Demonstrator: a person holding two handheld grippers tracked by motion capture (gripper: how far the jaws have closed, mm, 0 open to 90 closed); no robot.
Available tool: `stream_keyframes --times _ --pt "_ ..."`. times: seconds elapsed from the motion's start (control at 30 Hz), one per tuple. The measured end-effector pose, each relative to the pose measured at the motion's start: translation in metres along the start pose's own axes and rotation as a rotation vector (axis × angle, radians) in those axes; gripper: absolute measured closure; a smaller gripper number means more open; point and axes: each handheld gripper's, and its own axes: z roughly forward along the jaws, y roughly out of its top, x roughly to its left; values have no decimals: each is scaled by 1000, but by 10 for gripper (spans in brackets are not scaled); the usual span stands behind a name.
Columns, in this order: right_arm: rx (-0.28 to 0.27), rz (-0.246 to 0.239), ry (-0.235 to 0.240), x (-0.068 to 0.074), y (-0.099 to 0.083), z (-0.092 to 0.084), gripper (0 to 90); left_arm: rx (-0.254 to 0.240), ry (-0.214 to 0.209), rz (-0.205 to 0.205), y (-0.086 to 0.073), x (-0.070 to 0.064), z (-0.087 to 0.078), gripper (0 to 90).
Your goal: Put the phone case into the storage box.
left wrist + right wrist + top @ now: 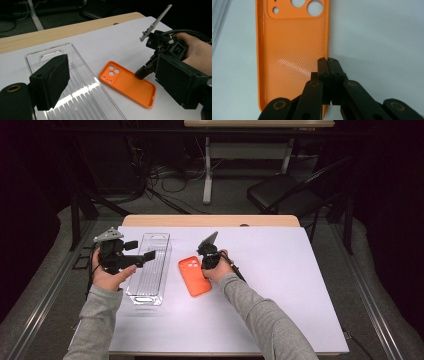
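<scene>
While clear tray (pixel 150 270) sits empty, left tongs (pixel 145 256) wide; right tongs (pixel 328 65) pinch orange case (pixel 292 50) rim.

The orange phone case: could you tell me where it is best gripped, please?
Probably the long side wall of the orange phone case: it lies open side up, flat on the table, so the raised rim is what jaws can pinch from above. The right gripper is shut on that rim.

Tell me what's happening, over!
Right gripper shut on the orange phone case, pinching its side rim. Left gripper open, over the clear tray. Case flat on the white table, beside the tray. Nothing blocking.
</scene>
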Motion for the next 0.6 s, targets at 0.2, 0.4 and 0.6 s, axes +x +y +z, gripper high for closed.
stream_keyframes --times 0.2,0.4,0.6 --pt "-1 6 4 -1 0 -5 898 2 -1 -1 -1 0 1 127" --pt "-58 22 25 -3 -4 -11 898 3 -2 0 0 -1 1 134" --pt "-98 0 45 -8 -12 -19 898 8 -5 6 0 -3 2 134"
